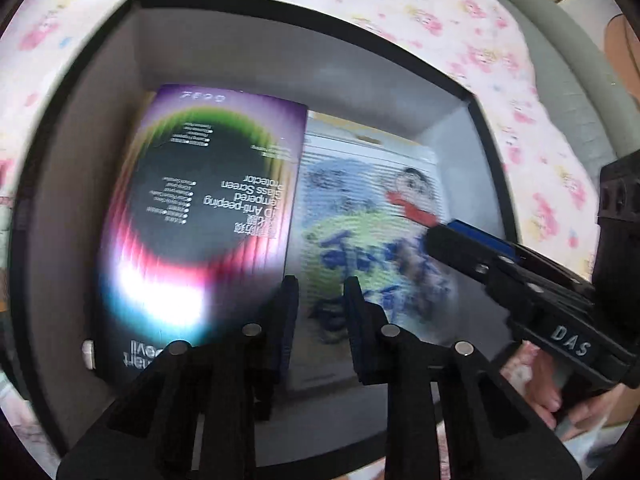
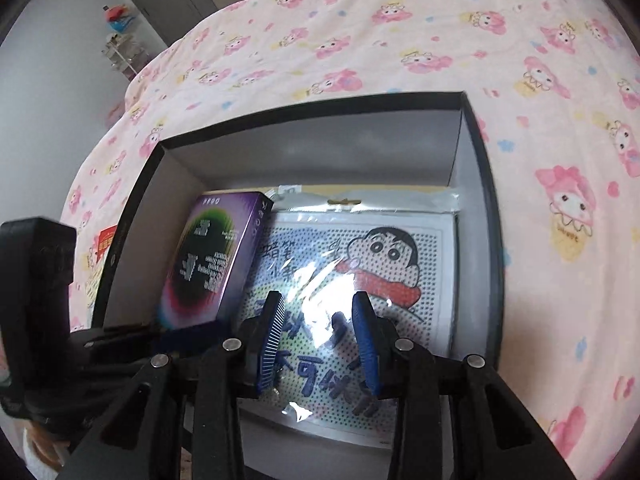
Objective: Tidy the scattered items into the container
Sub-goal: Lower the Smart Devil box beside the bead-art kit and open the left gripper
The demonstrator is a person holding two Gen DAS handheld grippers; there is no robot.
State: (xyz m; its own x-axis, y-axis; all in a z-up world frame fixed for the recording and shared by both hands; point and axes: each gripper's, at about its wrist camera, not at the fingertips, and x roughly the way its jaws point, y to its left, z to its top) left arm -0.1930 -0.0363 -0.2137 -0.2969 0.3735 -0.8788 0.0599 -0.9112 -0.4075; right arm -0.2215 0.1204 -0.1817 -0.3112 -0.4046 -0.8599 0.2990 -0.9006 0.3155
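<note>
A black box with grey inner walls (image 1: 490, 140) (image 2: 494, 248) stands on the bed. Inside it, a purple screen-protector box (image 1: 200, 200) (image 2: 208, 256) lies at the left. A cartoon dot-picture packet in clear plastic (image 1: 360, 220) (image 2: 400, 264) lies flat beside it at the right. My left gripper (image 1: 320, 284) hovers over the seam between the two, its jaws a narrow gap apart with nothing in them. My right gripper (image 2: 318, 296) hangs above the packet, open and empty. It also reaches into the left wrist view as the right gripper (image 1: 448, 232), over the packet's right side.
A pink cartoon-print sheet (image 2: 360, 40) covers the bed all around the box. A red and yellow item (image 2: 102, 248) lies just outside the box's left wall. A grey cushion (image 1: 560, 40) sits beyond the bed, and a bare foot (image 1: 540, 380) shows below the right gripper.
</note>
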